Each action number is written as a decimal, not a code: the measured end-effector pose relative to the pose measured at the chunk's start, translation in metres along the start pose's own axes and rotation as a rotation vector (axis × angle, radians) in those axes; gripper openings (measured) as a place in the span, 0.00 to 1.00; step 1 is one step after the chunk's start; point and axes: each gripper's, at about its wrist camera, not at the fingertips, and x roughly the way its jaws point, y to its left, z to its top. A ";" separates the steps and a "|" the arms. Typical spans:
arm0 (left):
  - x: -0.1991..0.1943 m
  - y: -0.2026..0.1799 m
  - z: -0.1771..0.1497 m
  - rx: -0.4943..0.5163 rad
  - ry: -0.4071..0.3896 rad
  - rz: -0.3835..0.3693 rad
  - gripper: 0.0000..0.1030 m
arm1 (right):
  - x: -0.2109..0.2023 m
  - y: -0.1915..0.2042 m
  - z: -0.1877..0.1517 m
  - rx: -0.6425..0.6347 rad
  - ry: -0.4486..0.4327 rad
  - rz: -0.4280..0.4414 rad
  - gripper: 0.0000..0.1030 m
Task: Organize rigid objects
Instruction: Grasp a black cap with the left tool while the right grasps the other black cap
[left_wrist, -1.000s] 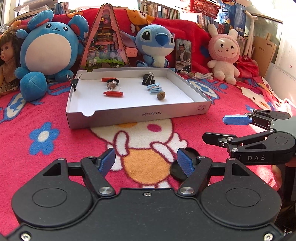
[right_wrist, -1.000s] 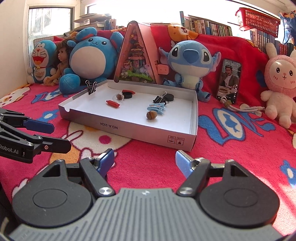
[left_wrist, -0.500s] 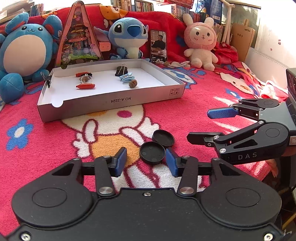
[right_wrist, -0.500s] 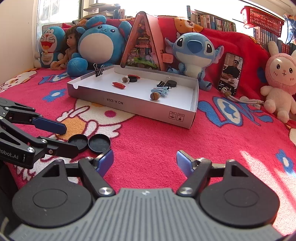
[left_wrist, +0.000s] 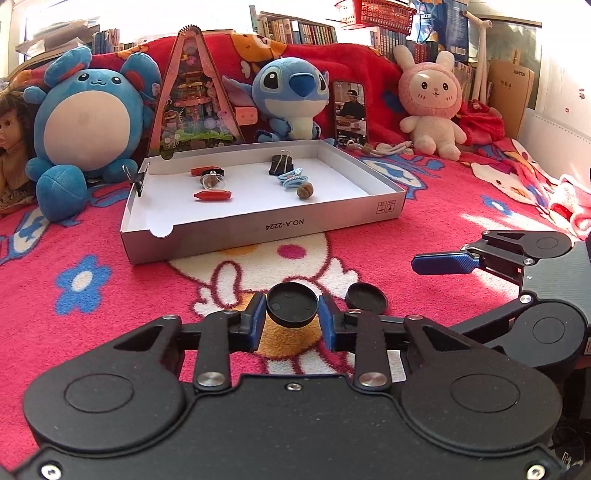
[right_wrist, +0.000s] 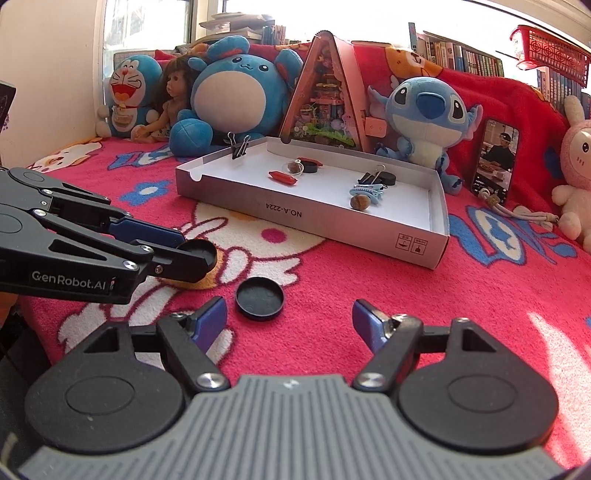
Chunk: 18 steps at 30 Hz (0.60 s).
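So the left claw (left_wrist: 291, 319) has its blue pads clamped on a round black plastic cap (left_wrist: 292, 304), one pad on each side of it, and the cap looks lifted a touch off the red cartoon-print blanket (left_wrist: 443, 229). From the right wrist view you can see that same cap (right_wrist: 197, 254) pinched at the tip of the left claw (right_wrist: 177, 251), over the orange patch of the bunny print.

Just to the right of it, a second round black plastic cap (left_wrist: 366, 297) lies flat on the blanket, open side up, not touching the first one. In the right wrist view it (right_wrist: 260, 298) sits just ahead of the right claw (right_wrist: 287, 323), closer to that claw's left pad. The right claw has its fingers spread wide with nothing between them.

Further back on the blanket is the shallow white cardboard box lid (left_wrist: 258, 225) marked NO.A-2224. Going left to right inside it: a black binder clip (left_wrist: 138, 181) clipped on the left wall, a red bullet-shaped piece (left_wrist: 212, 195) near the middle-left, a clear dome with a brown bit inside (left_wrist: 209, 180) behind it, then a second black binder clip (left_wrist: 281, 164), a light blue hair clip (left_wrist: 291, 179) and a brown nut-like ball (left_wrist: 305, 191) toward the right.

Plush toys line the back edge of the bed: a blue round-bellied plush (left_wrist: 86, 122), a blue alien plush (left_wrist: 291, 99) and a pink bunny plush (left_wrist: 432, 110).
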 end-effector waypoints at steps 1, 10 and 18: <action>0.000 0.002 0.001 -0.008 -0.002 0.006 0.29 | 0.002 0.003 0.001 0.003 -0.003 -0.012 0.82; 0.003 0.016 0.003 -0.081 -0.015 0.057 0.29 | 0.010 0.014 0.000 0.113 0.003 -0.038 0.68; 0.005 0.016 0.002 -0.095 -0.020 0.077 0.29 | 0.010 0.011 0.002 0.178 0.007 -0.078 0.38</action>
